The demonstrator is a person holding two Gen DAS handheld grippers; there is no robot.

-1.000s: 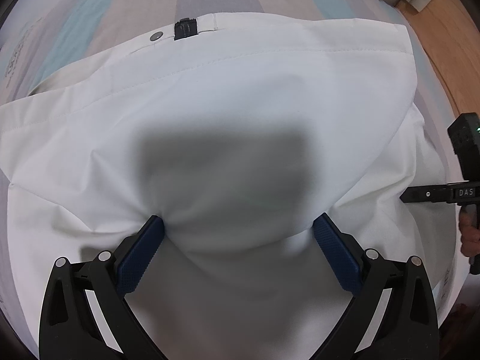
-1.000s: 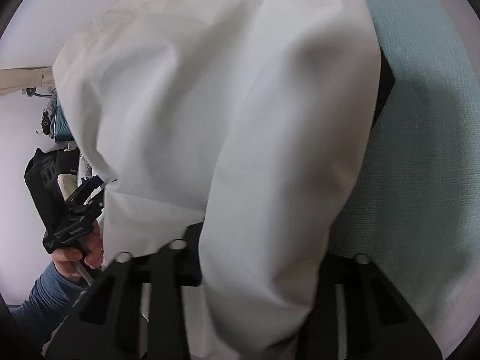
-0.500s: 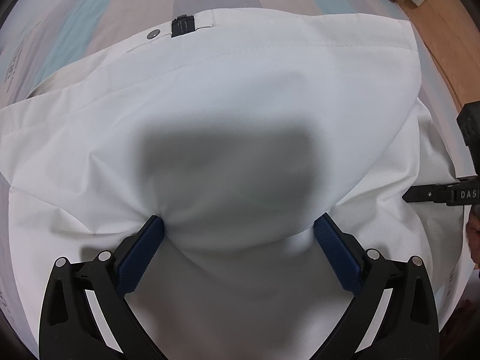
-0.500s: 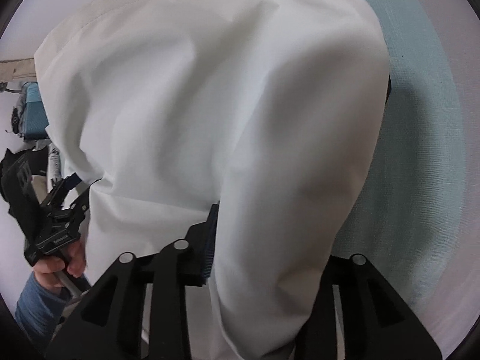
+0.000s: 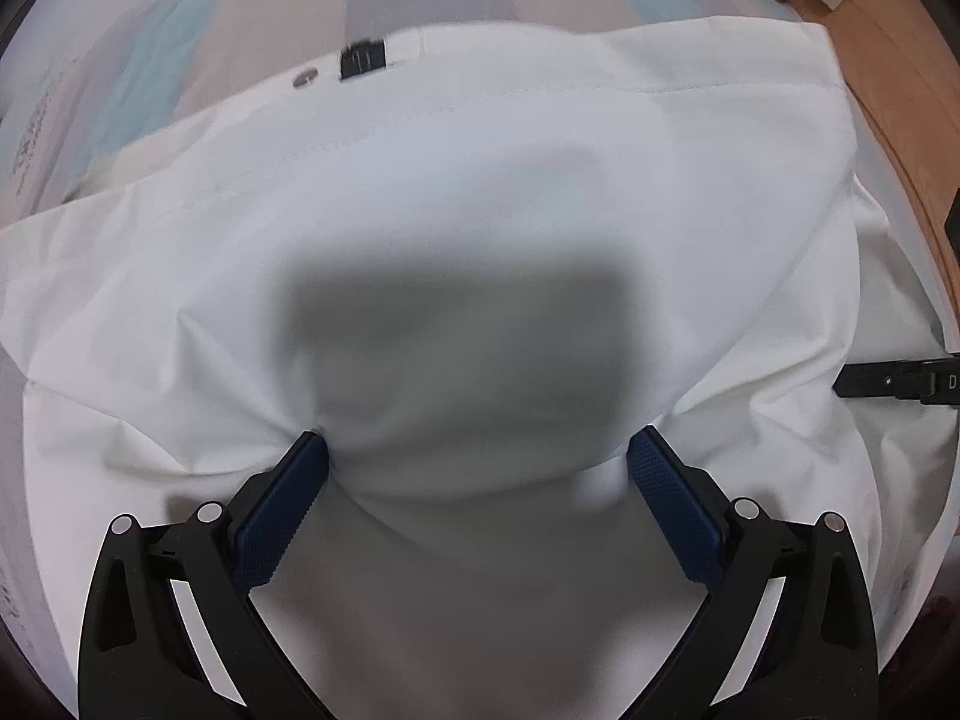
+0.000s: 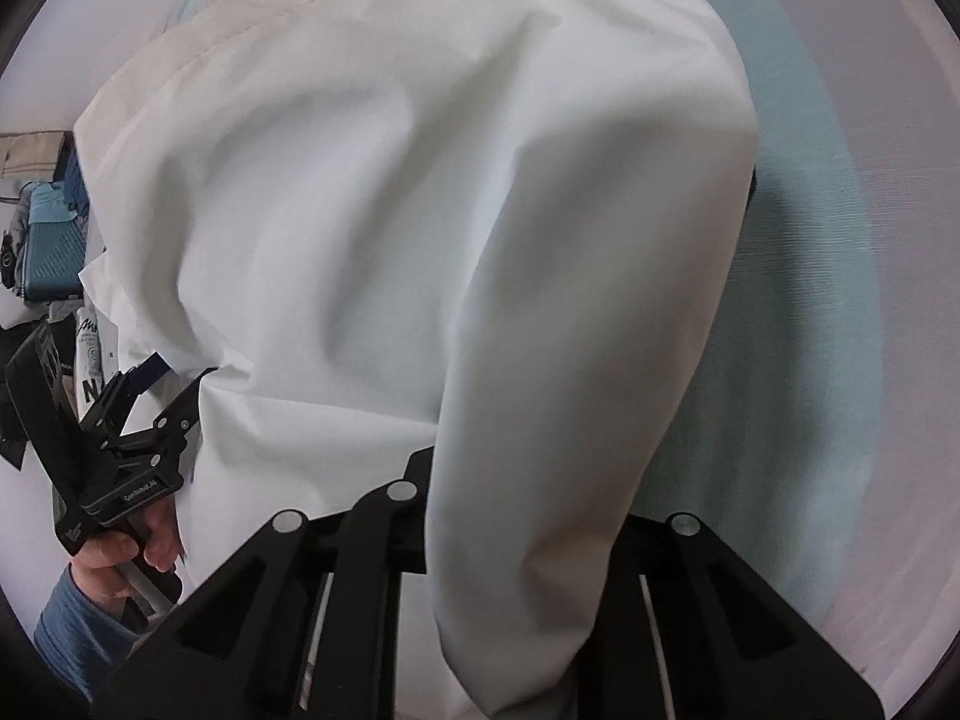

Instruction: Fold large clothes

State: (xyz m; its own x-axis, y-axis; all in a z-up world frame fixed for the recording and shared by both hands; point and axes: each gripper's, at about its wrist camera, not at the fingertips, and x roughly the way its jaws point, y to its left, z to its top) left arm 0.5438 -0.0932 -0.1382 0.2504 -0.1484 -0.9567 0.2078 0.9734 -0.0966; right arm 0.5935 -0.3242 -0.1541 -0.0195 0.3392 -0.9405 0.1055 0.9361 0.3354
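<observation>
Right wrist view: right tongs (image 6: 528, 480) closing on the white garment (image 6: 420, 210), which drapes leftward toward the spread left tongs (image 5: 477, 450) straddling a bunched fold.

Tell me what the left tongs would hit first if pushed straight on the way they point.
The white garment. The left tongs stand wide open with its cloth bulging between the blue pads, which seem to touch it. Straight ahead lies more of that cloth, with the striped bedding probably under it; depth is unclear.
</observation>
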